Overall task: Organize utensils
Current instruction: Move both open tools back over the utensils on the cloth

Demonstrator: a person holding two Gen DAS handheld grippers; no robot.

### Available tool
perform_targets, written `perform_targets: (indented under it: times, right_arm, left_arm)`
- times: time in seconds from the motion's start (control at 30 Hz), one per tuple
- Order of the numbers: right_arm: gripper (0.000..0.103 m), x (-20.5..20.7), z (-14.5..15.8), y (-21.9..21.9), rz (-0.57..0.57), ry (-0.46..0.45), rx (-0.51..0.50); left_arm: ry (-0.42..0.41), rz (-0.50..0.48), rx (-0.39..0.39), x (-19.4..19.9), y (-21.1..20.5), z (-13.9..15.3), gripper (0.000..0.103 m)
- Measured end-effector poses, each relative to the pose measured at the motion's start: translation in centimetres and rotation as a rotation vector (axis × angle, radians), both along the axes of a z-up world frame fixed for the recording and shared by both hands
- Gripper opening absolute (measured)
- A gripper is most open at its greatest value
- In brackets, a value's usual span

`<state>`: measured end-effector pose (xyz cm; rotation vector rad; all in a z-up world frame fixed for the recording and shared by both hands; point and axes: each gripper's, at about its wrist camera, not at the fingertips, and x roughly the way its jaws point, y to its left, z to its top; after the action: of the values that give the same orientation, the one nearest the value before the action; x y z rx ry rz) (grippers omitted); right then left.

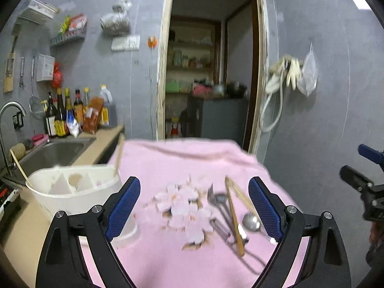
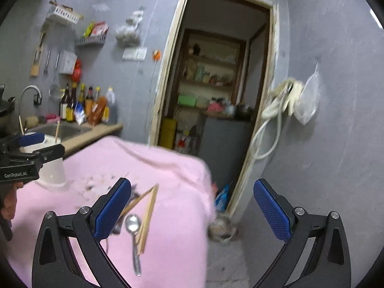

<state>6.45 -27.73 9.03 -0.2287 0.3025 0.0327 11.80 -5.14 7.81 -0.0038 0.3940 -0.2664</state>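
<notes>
Both hand-held grippers are seen spread wide with nothing between the pads. The left hand-held gripper [image 1: 194, 206] is held above the desk [image 1: 156, 259], which is covered by a pink cloth with a floral print. Ahead of it and toward its right finger, a loose pile of utensils is noted: a metal fork [image 1: 212, 198], a metal spoon [image 1: 251, 222] and a pair of wooden chopsticks [image 1: 234, 218], crossing and touching one another. Further metal handles appear under the pile; their type cannot be told owing to blur. To the left of its left finger stands a white compartmented utensil holder [image 1: 72, 192], with one chopstick [image 1: 118, 154] already upright in it. The right hand-held gripper [image 2: 192, 208] is held off the desk edge, the same pile lying by its left finger [image 2: 112, 210]. Judgement: the fork and spoon are rigid, light and smooth, so slip between the pads is likely; a grip across the handle near mid-length is suggested, as the bowl and tines offer poor faces. The chopsticks are stiff, very light and thin, and may roll or pivot; a hold near the middle, both sticks together if parallel, is advised. Lifting the topmost piece first is judged to reduce dragging of the others.
</notes>
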Motion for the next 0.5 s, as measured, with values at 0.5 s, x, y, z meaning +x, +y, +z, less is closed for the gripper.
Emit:
perform_targets:
  times: [0.5]
  right_arm:
    - [0.068, 9.8, -8.2, -1.0, 0.135, 0.361, 0.084]
  left_arm:
    - [0.422, -0.098, 0.066, 6.9, -3.3, -8.6, 0.085]
